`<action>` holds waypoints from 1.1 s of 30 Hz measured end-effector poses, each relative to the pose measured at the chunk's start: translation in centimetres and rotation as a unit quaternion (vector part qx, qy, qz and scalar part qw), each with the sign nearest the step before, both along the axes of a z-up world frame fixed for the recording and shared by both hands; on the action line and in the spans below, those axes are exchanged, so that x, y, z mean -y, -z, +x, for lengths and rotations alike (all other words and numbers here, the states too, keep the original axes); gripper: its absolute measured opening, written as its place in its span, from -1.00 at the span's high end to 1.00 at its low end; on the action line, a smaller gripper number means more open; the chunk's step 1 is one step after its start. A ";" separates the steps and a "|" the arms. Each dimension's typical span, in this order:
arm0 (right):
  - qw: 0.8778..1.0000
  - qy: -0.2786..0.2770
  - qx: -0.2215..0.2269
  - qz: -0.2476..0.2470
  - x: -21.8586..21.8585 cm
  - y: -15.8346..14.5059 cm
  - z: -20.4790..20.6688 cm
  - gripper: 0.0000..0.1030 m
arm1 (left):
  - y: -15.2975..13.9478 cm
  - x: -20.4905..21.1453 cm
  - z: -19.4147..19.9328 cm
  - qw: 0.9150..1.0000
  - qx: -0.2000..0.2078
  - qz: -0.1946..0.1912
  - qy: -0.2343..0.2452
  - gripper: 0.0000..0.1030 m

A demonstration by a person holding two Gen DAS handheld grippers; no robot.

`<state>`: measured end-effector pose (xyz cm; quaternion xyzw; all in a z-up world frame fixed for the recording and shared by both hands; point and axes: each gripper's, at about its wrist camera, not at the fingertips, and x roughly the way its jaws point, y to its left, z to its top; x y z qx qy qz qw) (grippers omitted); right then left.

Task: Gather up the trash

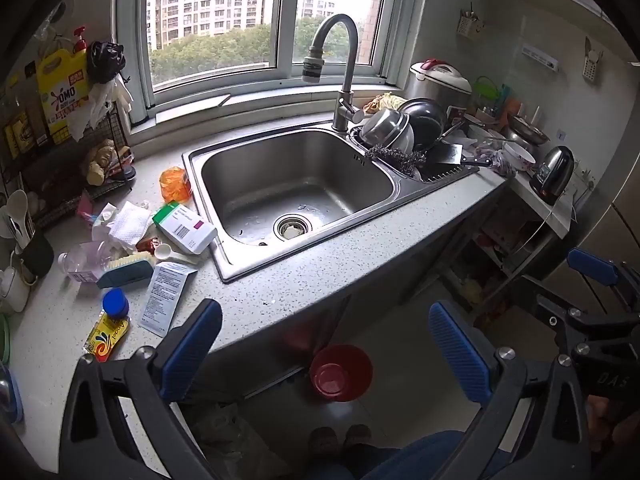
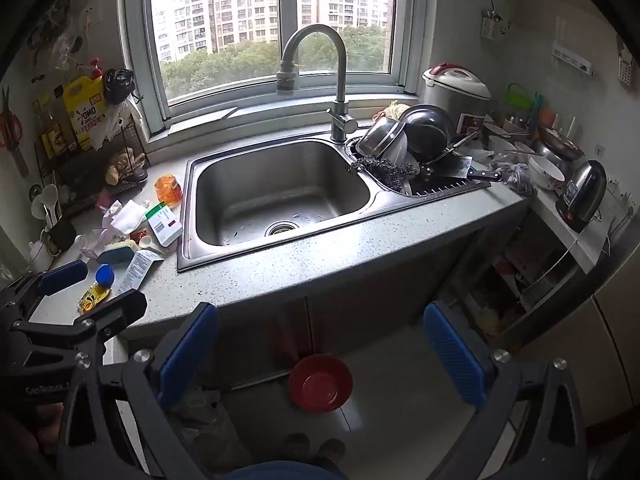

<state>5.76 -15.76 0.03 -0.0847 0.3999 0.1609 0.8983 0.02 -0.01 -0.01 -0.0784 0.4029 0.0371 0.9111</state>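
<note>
Kitchen counter [image 1: 320,264] held litter left of sink [image 1: 296,192] (unsorted); left gripper [image 1: 324,348], right gripper [image 2: 320,348] spread, empty, poised to start.

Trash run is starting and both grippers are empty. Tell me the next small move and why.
Probably bring the left gripper forward and down toward the crumpled tissue left of the sink. Both grippers are open and hold nothing, back from the counter, and the litter lies on the left gripper's side, nearer to it than to the right gripper.
</note>
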 end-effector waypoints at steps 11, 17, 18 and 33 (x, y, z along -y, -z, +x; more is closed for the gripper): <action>1.000 0.005 -0.007 0.001 -0.2 -0.1 0.0 -1.00 | 0.1 -0.1 -0.3 1.000 0.003 -0.001 -0.002 -1.00; 1.000 0.004 -0.012 0.000 -0.3 0.1 0.1 -1.00 | 0.0 0.1 0.2 1.000 -0.006 -0.001 -0.001 -1.00; 1.000 0.004 -0.014 0.000 -0.3 0.1 0.1 -1.00 | 0.1 0.0 0.2 1.000 -0.006 -0.002 -0.001 -1.00; 1.000 0.006 -0.020 -0.008 -0.3 0.3 0.4 -1.00 | 0.5 0.1 0.3 1.000 -0.012 -0.004 0.009 -1.00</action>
